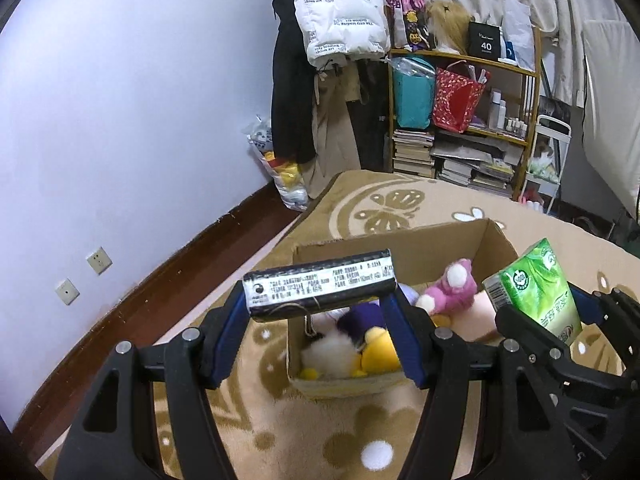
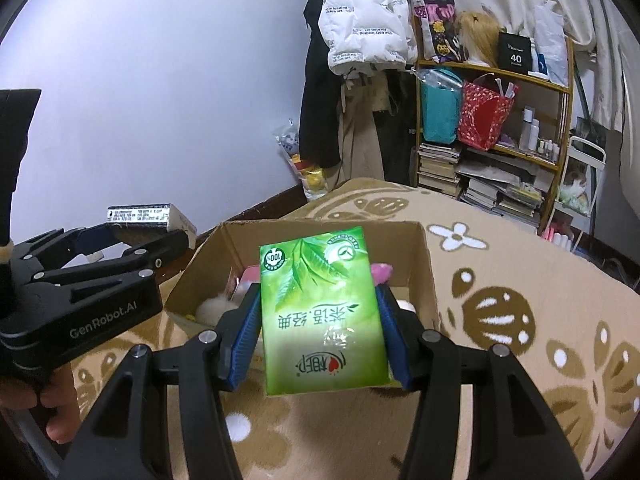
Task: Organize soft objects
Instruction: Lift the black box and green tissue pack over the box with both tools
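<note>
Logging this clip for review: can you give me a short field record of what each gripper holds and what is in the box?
left gripper: shut on black-and-white tissue pack, held above the box's near left corner
right gripper: shut on green tissue pack, over the box
container: open brown cardboard box on the beige patterned rug
box contents: pink plush toy, yellow plush toy, white fluffy plush

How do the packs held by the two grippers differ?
The black pack is dark with a white printed label; the green pack shows leaf artwork. The black pack lies crosswise between the left gripper fingers, the green one lengthwise in the right gripper. Both are gripped above the cardboard box.
</note>
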Action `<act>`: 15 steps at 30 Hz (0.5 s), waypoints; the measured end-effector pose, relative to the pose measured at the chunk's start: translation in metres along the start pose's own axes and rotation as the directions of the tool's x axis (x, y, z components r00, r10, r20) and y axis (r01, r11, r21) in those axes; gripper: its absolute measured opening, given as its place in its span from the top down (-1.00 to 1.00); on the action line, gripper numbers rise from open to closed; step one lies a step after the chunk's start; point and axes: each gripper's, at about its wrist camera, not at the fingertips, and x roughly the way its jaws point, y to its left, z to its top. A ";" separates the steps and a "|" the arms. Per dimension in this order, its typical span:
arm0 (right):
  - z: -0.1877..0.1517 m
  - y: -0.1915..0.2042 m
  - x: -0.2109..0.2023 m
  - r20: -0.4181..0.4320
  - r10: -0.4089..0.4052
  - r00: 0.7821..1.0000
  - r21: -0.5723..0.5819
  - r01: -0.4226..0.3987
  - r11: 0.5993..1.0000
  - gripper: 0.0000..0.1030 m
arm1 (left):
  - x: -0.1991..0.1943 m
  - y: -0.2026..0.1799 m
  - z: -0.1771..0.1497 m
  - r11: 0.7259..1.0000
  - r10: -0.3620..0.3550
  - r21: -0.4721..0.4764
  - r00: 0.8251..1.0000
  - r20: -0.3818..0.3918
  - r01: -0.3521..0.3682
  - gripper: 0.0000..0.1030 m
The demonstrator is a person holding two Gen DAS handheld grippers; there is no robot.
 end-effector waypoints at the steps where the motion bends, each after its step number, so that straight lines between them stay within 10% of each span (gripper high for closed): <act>1: 0.002 -0.001 0.002 0.000 0.002 1.000 -0.001 -0.002 1.000 -0.13 | 0.001 0.000 0.002 1.000 -0.005 -0.007 1.000 0.010 0.005 -0.25; 15: 0.028 -0.023 0.035 -0.021 0.010 1.000 -0.026 -0.010 1.000 -0.13 | 0.032 0.000 0.013 1.000 -0.024 -0.020 1.000 -0.011 0.024 -0.26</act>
